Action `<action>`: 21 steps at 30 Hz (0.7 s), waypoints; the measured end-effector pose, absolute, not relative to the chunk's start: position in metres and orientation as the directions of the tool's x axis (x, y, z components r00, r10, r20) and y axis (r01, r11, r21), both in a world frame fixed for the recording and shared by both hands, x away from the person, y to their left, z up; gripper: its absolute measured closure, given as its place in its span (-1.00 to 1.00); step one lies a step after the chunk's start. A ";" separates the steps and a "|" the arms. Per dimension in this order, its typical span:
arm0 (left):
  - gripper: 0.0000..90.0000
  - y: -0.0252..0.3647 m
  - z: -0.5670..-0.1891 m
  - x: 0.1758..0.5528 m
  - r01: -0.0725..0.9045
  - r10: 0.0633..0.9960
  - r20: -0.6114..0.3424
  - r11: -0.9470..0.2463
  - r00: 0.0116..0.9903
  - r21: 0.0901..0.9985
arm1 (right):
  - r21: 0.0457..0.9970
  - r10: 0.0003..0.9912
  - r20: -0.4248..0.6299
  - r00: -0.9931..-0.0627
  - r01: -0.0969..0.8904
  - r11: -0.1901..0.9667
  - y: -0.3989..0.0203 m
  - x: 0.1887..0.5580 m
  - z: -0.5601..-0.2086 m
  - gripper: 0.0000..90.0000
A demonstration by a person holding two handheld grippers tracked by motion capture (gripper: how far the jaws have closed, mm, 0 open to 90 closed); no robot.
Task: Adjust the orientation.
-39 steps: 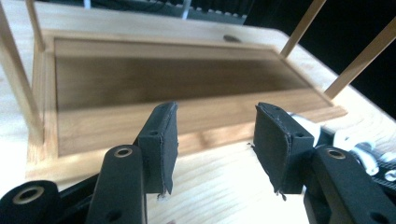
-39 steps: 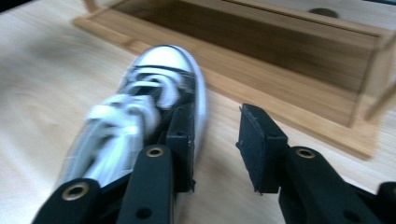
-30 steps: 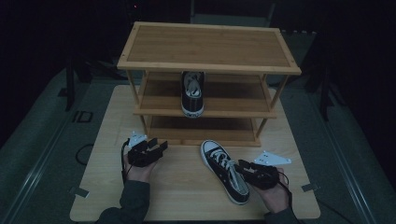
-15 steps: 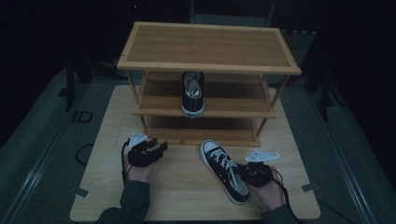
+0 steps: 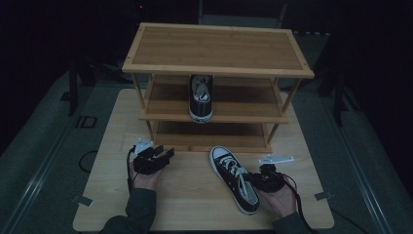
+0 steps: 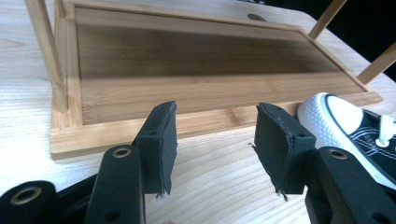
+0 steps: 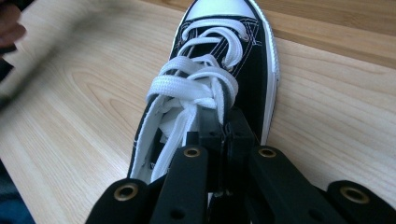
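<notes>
A black canvas sneaker point(image 5: 234, 178) with white laces lies on the wooden table, its toe toward the shoe rack point(image 5: 216, 48). My right gripper point(image 5: 254, 179) sits at the sneaker's right side near the heel. In the right gripper view the right gripper point(image 7: 225, 126) has just been closing and is shut on the sneaker's point(image 7: 219, 60) side wall by the laces. My left gripper point(image 5: 164, 152) rests open on the table left of the sneaker. In the left gripper view the left gripper point(image 6: 215, 140) faces the rack's bottom shelf point(image 6: 205, 60), with the sneaker's toe point(image 6: 355, 121) at the right.
A matching sneaker point(image 5: 200, 97) stands on the rack's middle shelf, toe toward me. The rack's top and bottom shelves carry nothing. Bare tabletop point(image 5: 195, 195) lies between my two hands; the surroundings are dark.
My right gripper has slid left against the sneaker and its jaws have come together on the shoe's side. The left gripper has stayed where it was.
</notes>
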State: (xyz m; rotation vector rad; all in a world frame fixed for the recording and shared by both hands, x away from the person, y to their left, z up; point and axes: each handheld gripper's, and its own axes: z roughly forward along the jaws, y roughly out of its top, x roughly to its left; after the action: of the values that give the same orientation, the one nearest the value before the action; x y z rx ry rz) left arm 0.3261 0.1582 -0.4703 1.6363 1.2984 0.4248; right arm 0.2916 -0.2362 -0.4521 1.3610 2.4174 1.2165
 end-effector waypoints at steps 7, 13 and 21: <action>0.10 0.164 -0.477 0.331 0.562 0.894 -0.287 0.050 0.343 0.826 | 0.680 0.745 0.373 -0.552 0.709 0.185 -0.241 0.290 -0.456 0.97; 0.10 0.168 -0.481 0.335 0.567 0.901 -0.290 0.060 0.324 0.822 | 0.683 0.732 0.422 -0.535 0.719 0.132 -0.241 0.287 -0.455 0.97; 0.10 0.168 -0.486 0.341 0.575 0.907 -0.283 0.057 0.312 0.816 | 0.696 0.726 0.459 -0.513 0.715 0.065 -0.244 0.283 -0.450 0.97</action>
State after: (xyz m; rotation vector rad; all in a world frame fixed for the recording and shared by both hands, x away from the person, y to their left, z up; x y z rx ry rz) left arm 0.3413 0.1676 -0.4860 1.6289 1.3724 0.4383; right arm 0.2825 -0.2440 -0.4497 1.5449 2.2838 1.4811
